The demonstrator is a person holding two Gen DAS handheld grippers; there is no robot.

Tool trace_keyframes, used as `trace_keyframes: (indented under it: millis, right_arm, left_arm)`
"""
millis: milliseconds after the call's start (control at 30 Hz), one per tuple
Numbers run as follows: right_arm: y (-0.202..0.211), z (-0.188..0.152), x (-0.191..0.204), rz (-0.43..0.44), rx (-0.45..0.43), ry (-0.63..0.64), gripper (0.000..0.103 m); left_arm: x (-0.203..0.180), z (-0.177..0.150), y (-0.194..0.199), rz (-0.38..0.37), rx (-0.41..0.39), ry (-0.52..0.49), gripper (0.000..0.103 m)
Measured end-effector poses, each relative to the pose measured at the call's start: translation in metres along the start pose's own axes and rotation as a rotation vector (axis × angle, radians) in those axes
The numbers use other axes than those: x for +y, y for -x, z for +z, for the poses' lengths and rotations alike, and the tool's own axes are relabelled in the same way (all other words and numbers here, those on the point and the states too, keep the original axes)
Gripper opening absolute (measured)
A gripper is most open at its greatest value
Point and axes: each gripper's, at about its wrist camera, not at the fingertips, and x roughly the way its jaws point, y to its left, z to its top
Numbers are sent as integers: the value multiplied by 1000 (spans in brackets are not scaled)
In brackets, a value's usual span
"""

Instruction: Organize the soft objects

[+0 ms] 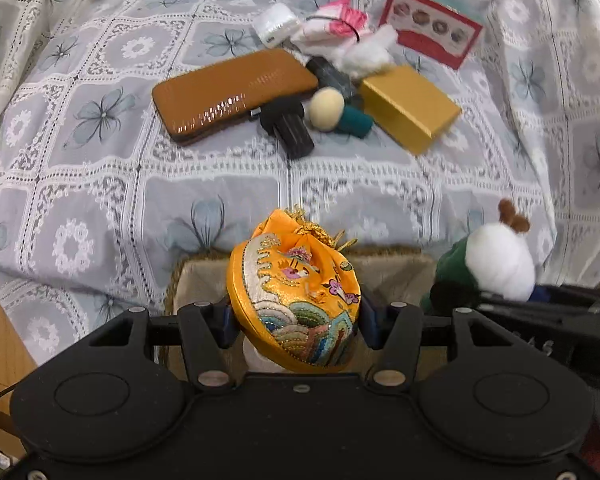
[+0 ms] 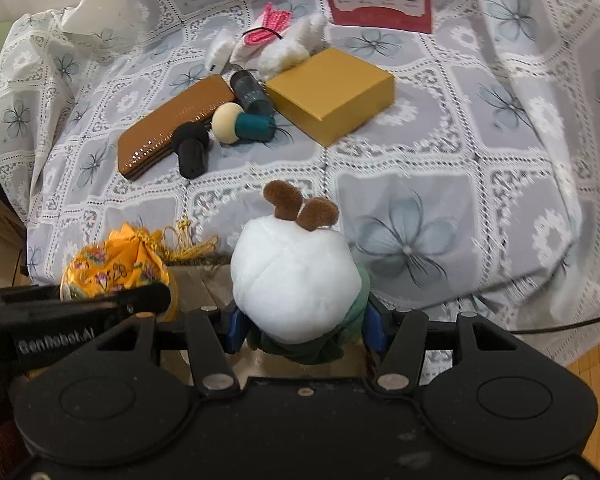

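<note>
Embroidered pouch in the left gripper — its gathered, tasselled mouth points away from the camera toward the lace tablecloth, its rounded base toward the gripper body, so the long axis runs roughly along the fingers. The fabric is golden-orange satin stitched with waves and small flowers. The blue-padded jaws stand partly closed and press on the pouch from both sides.

Plush toy in the right gripper — brown antlers pointing away from the camera, green body toward the jaws, which are clamped on that green part (the white round head bulges above them).

Both soft things hang over a fabric-lined basket at the near table edge. Farther off lie a brown case and a gold box.
</note>
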Motion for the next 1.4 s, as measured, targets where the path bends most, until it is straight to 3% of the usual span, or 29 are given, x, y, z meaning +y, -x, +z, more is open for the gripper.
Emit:
trace_keyframes:
  millis: [233,533,967,1233,1400]
  right_arm:
    - [7,-18,5,-18,16,16,56]
    - [6,-34,18,-16,61,71,56]
    - [-7,-48,30,-11,142,116,56]
    - [-6,-42,38,4,132,121,60]
    - [-7,-39,38,16,132,112,63]
  left_arm:
    - [-1,-21,-6,78,30,-9,53]
    - [13,-45,-13,121,79,18,53]
    - [15,-68,-10,104,134,-12,54]
    - [14,-69,-9,111,142,-20,56]
    - [12,-70,-6,113,120,-28,65]
